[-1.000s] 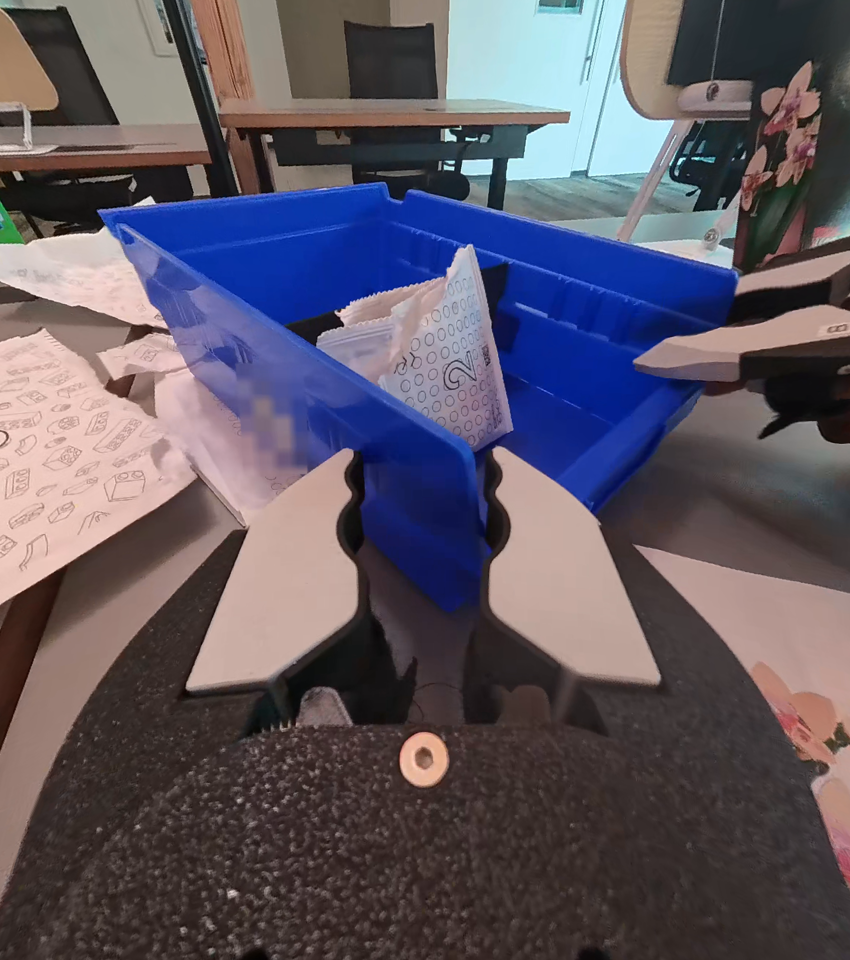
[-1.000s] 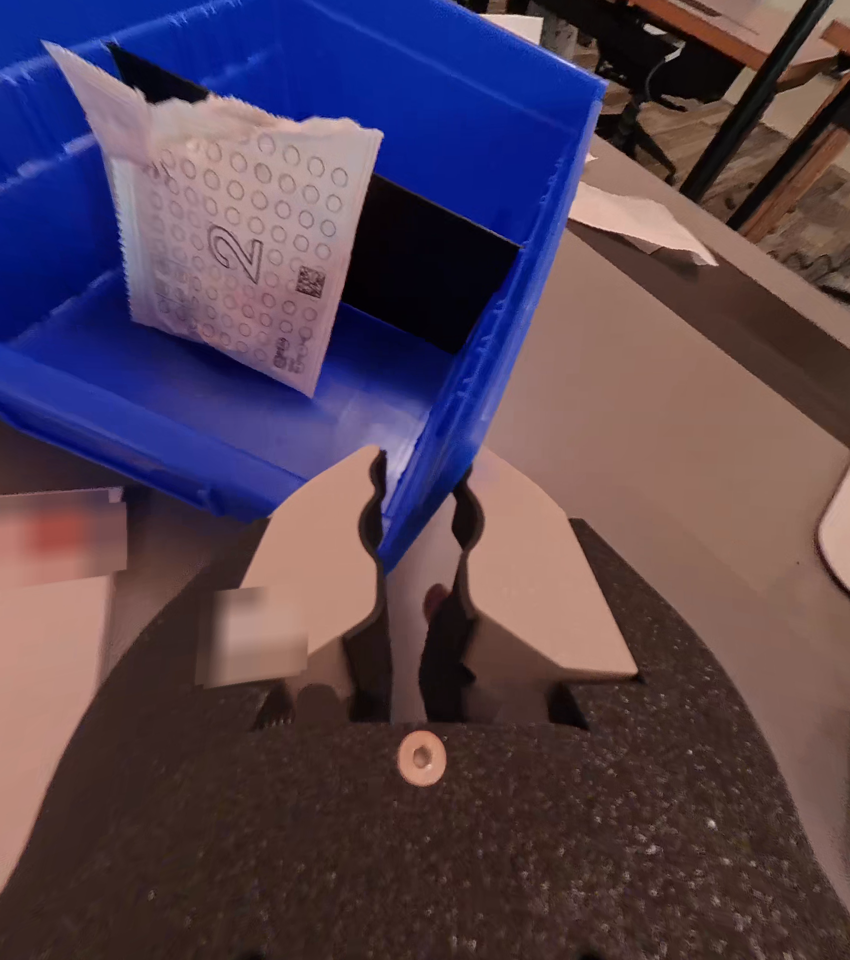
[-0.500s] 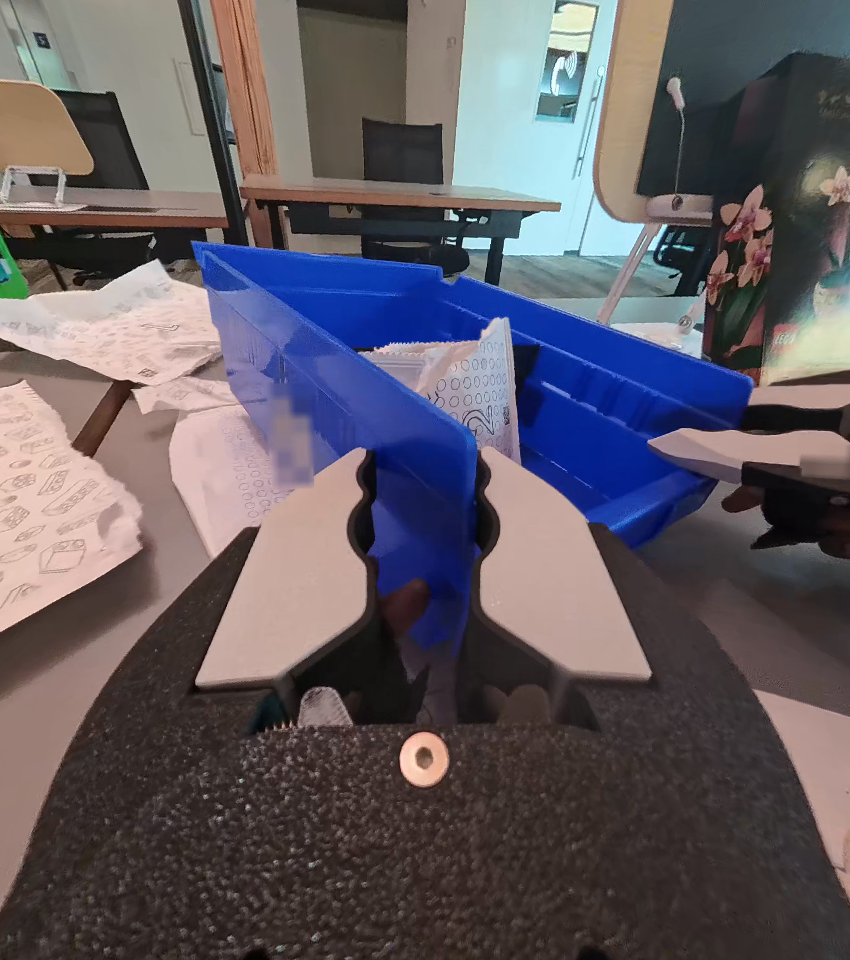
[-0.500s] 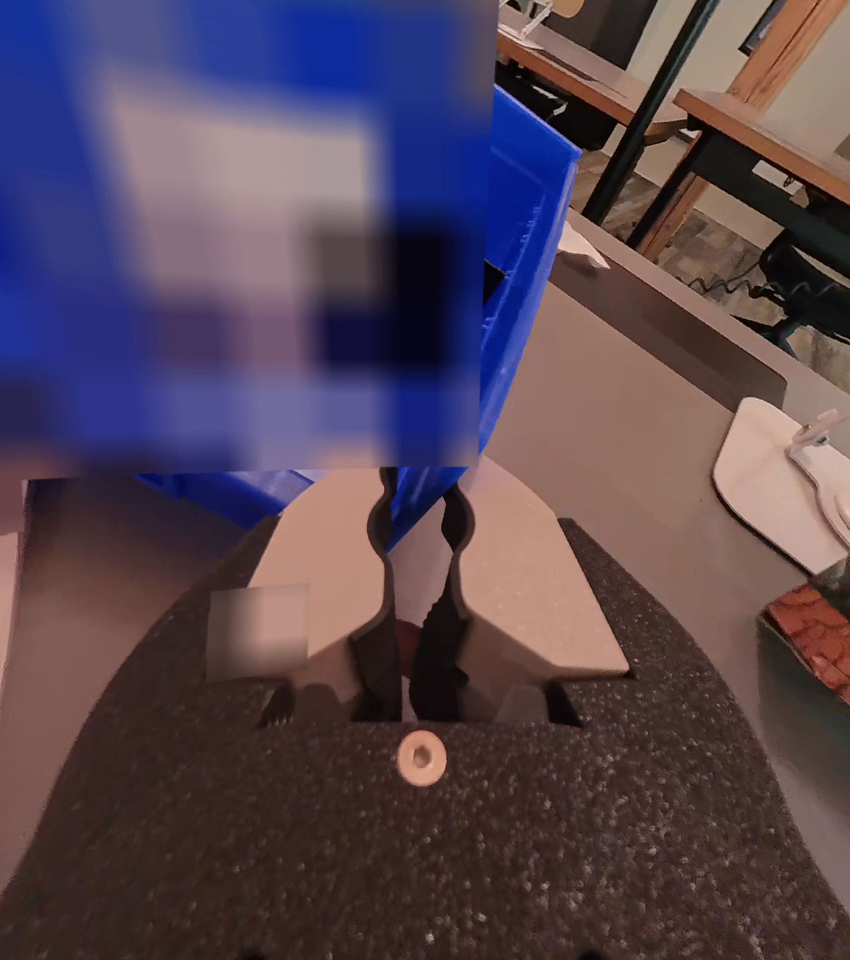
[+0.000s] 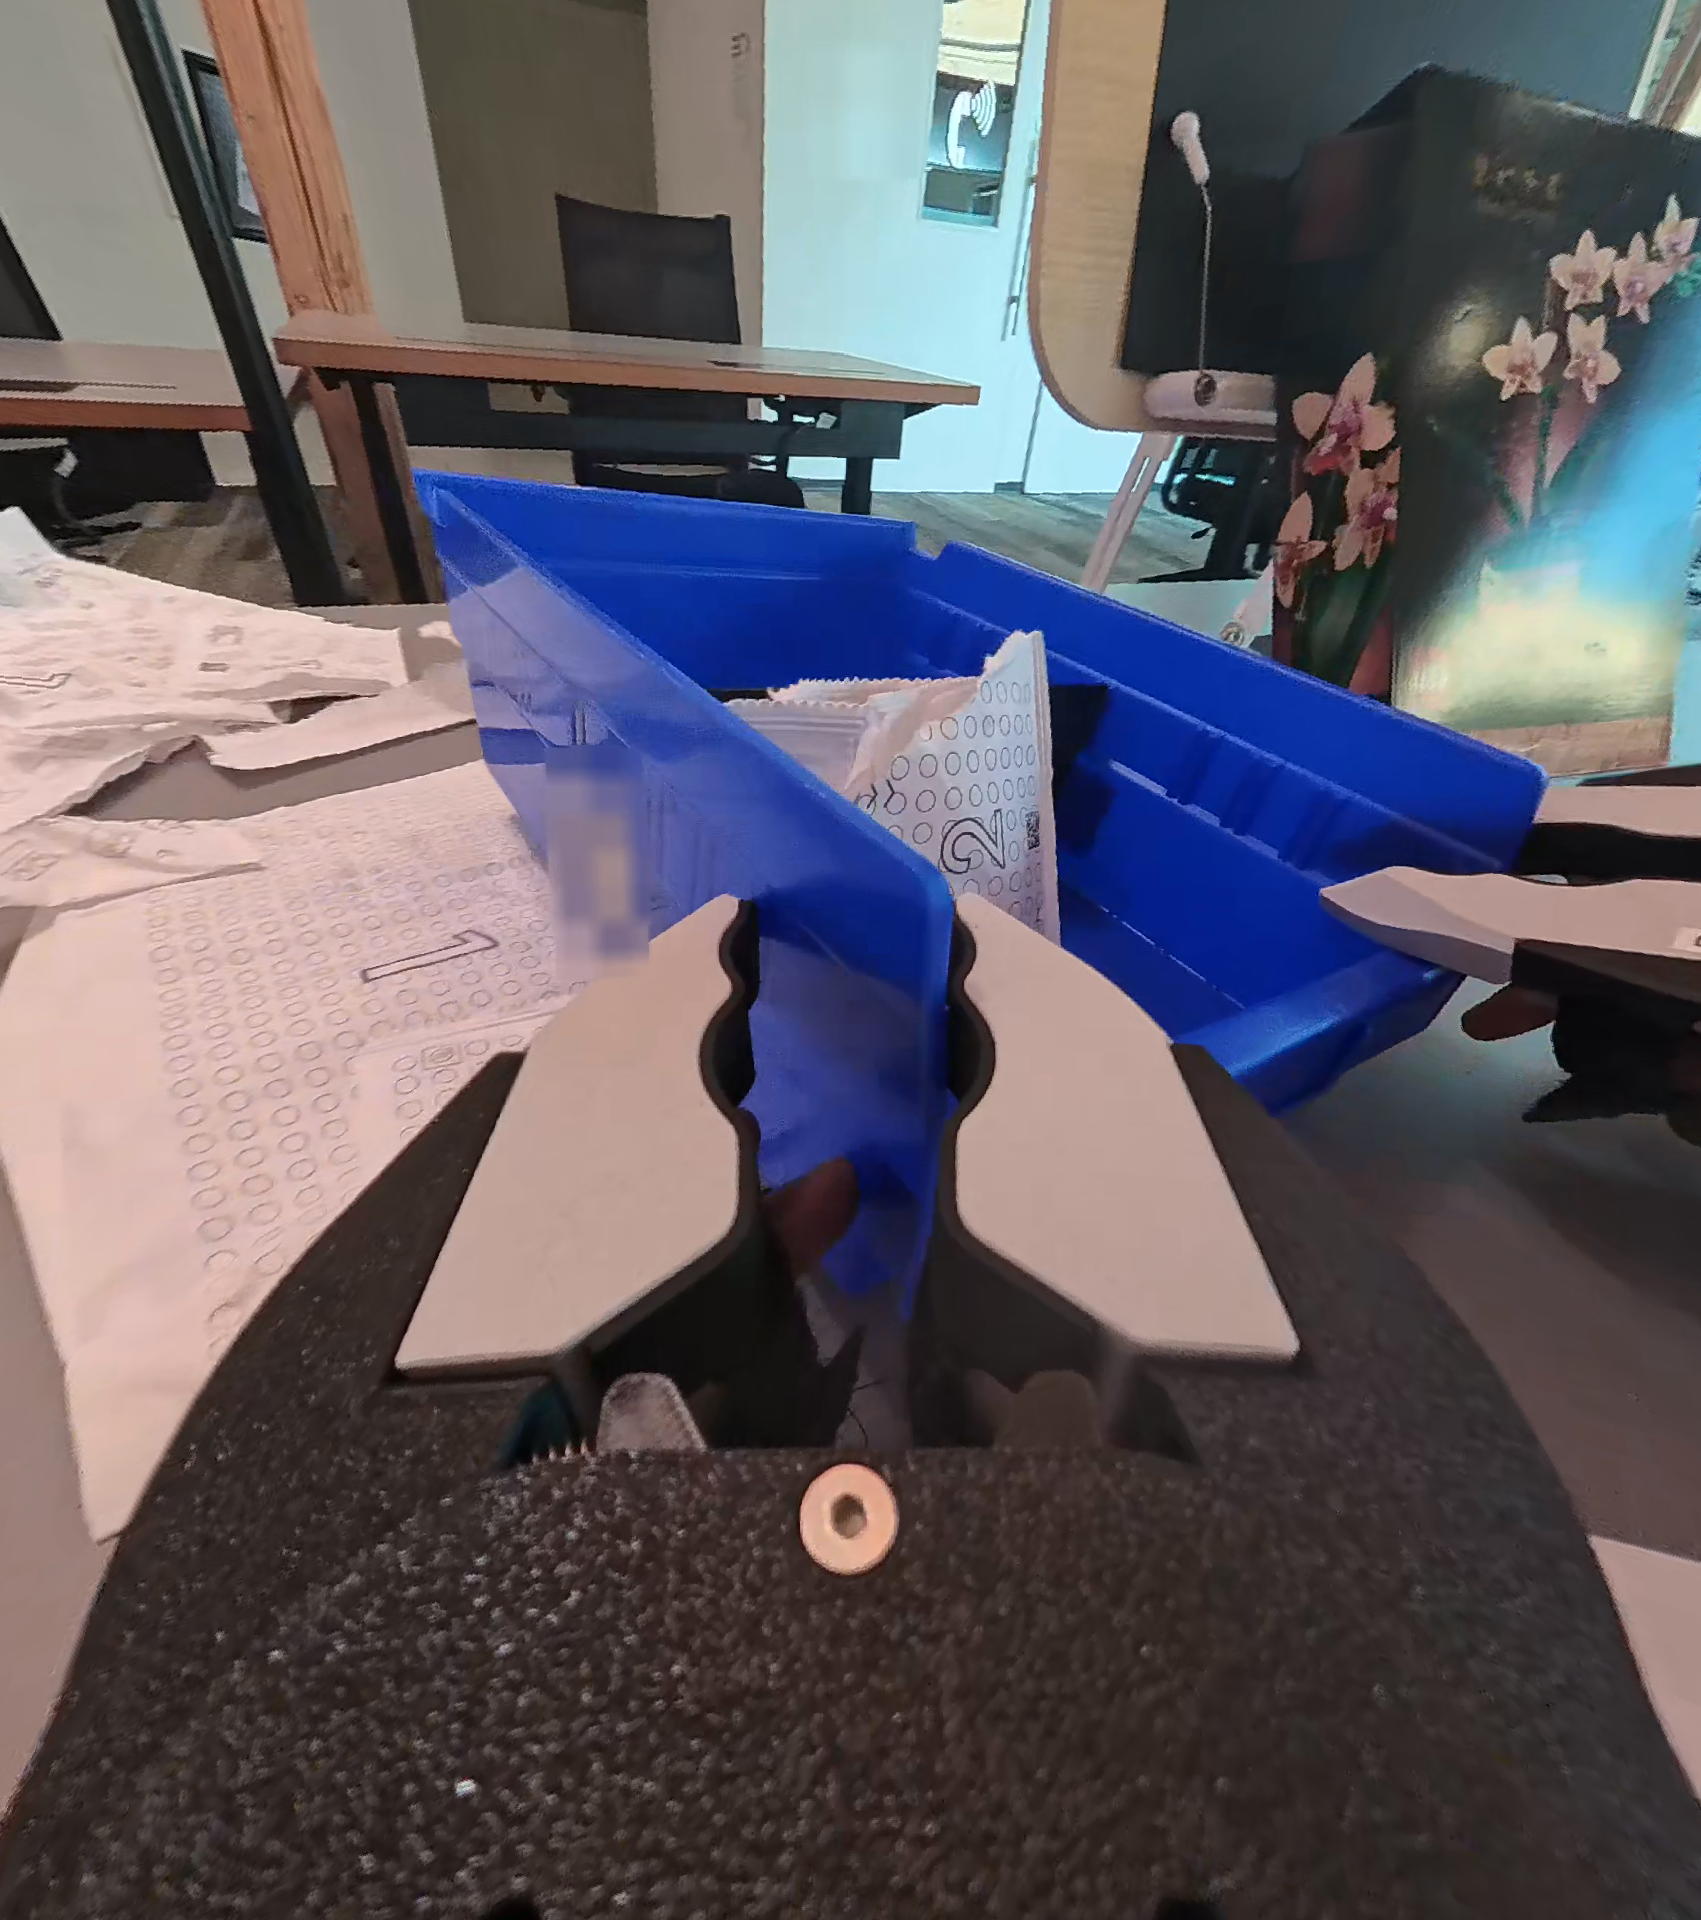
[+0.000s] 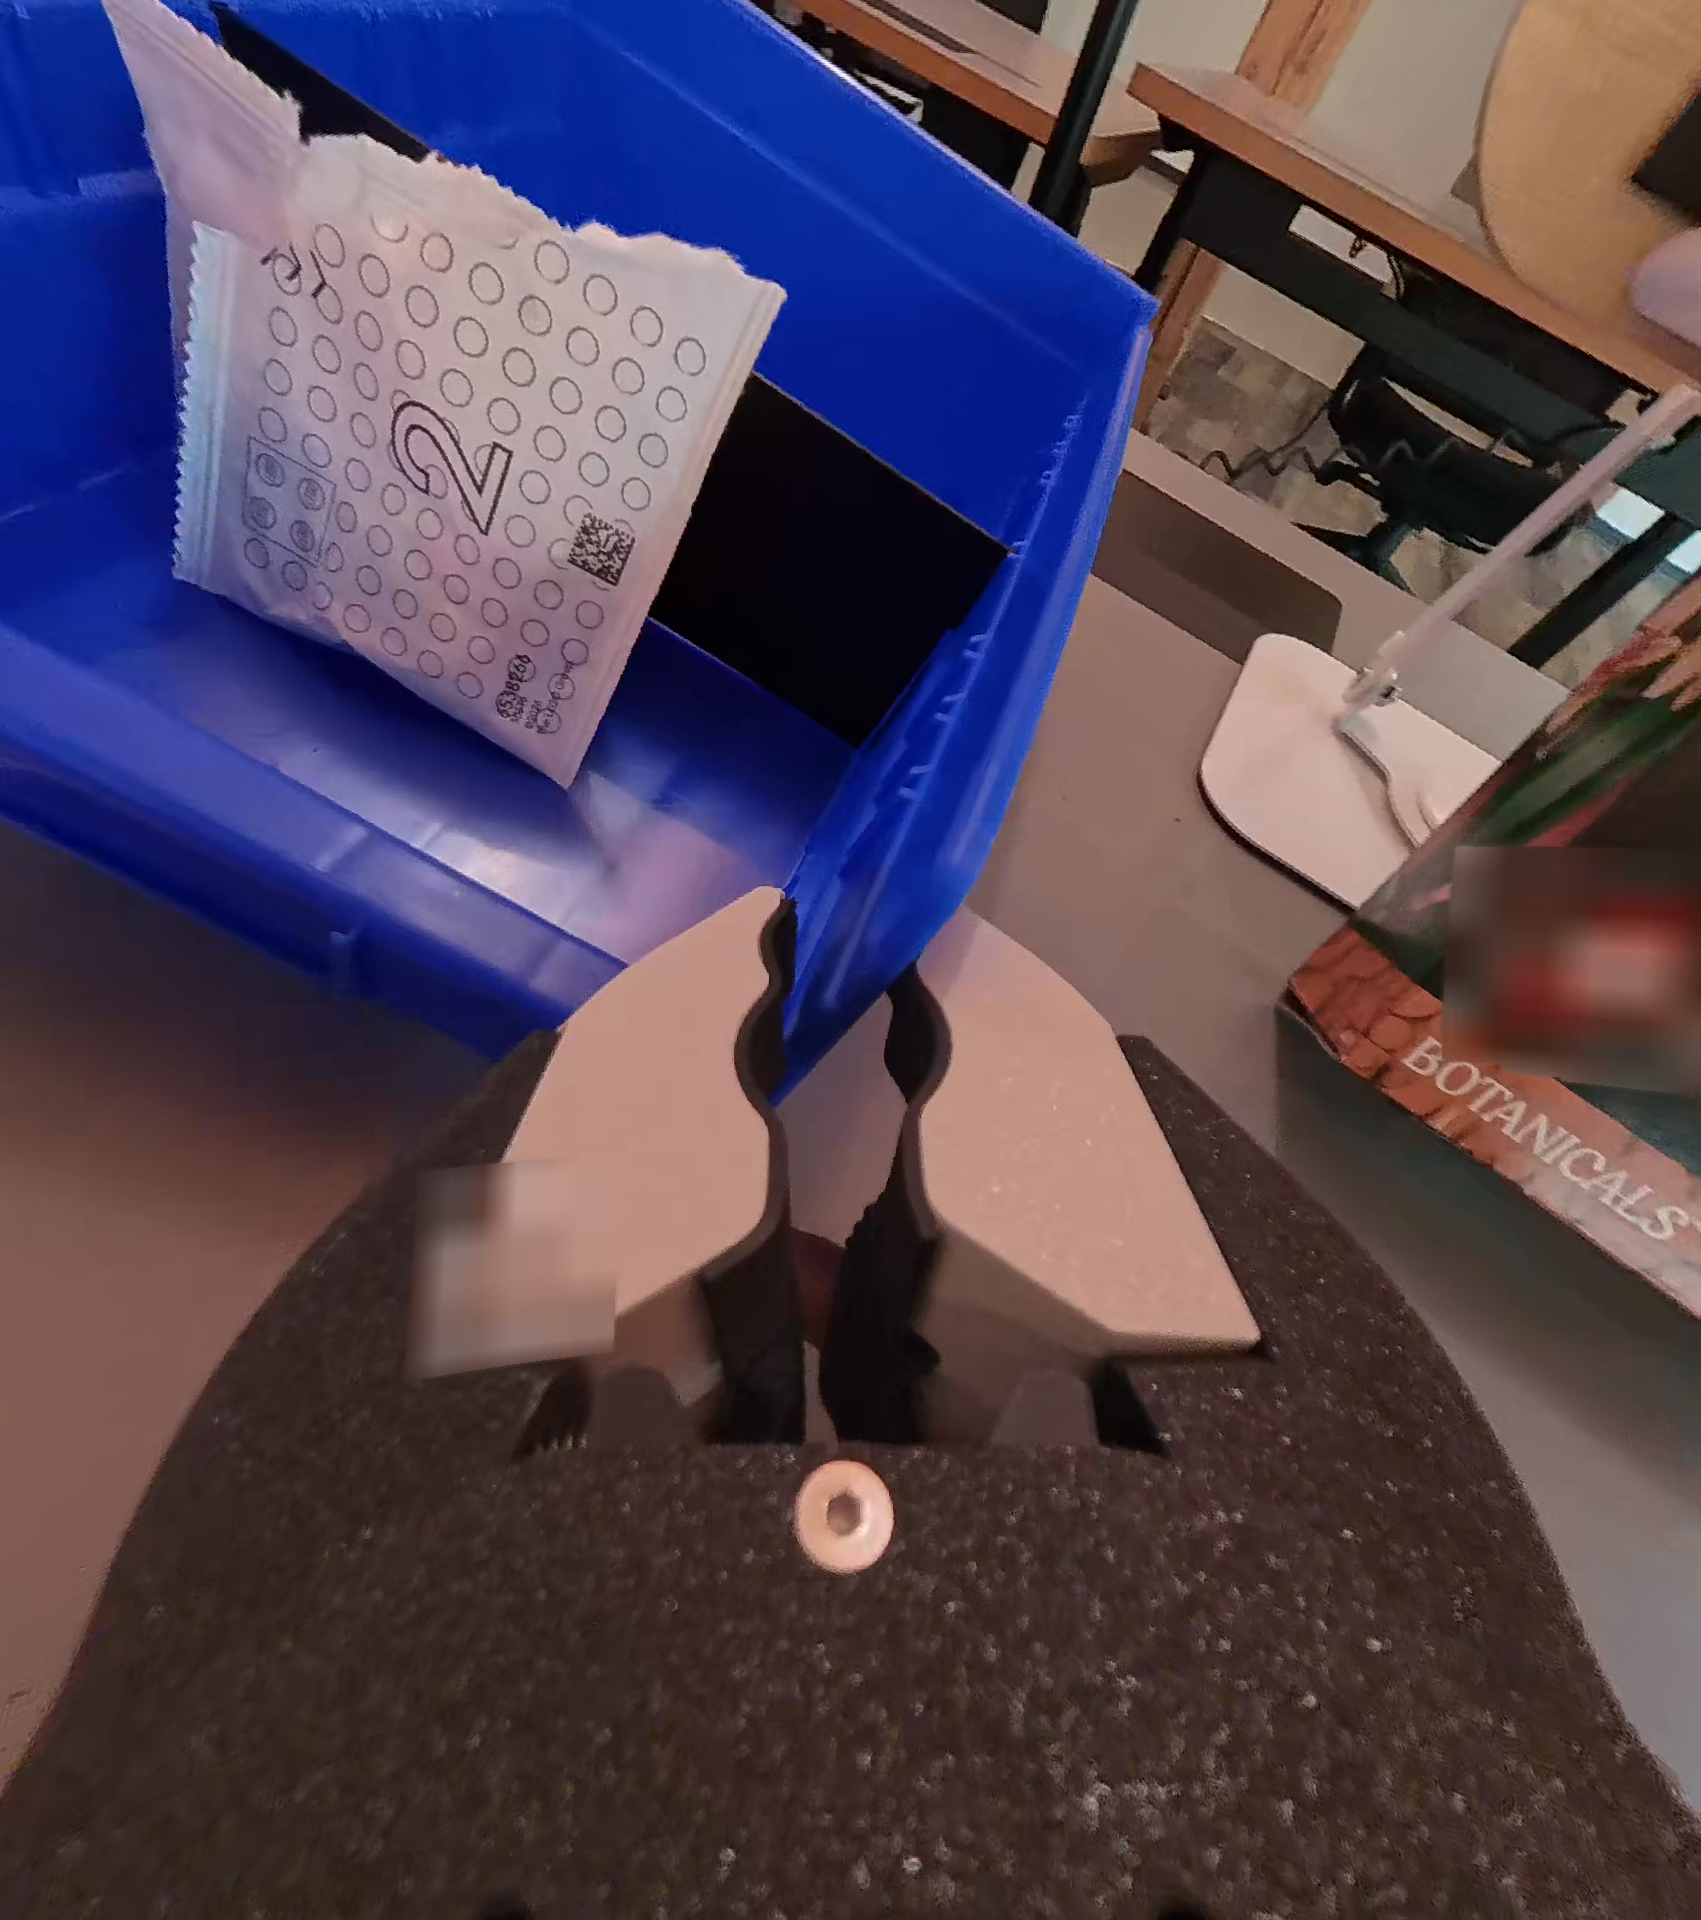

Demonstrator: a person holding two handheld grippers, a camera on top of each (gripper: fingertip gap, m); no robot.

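Gripping the blue bin (image 5: 680, 665) at two corners. My left gripper (image 5: 851, 1018) has its fingers (image 5: 617, 1122) clamped on the near corner wall, plastic pinched between both pads. My right gripper (image 6: 841, 1029) has its fingers (image 6: 1022, 1122) closed on the edge of the other end wall; in the left wrist view the same gripper (image 5: 1428, 862) sits at the bin's far right corner.

The bin looks tipped, with the left-hand corner higher; whether any part rests on the table (image 6: 1137, 665) I can't tell.

Inside: a black divider (image 6: 825, 540) standing across the bin, and a white paper bag (image 6: 430, 457) with a torn top, printed with circles, leaning against it. A second white bag (image 5: 804, 707) sits behind it, mostly hidden.

Around it: torn printed paper sheets (image 5: 233, 997) lie flat on the table to my left, touching or just beside the bin wall. A dark flower-printed box (image 5: 1511, 416) stands behind the bin on the right, and a white lamp base (image 6: 1334, 769) sits on the table near it.

Progress, my read: both grips look secure and the bags are in the bin. Nothing else can be judged from this.
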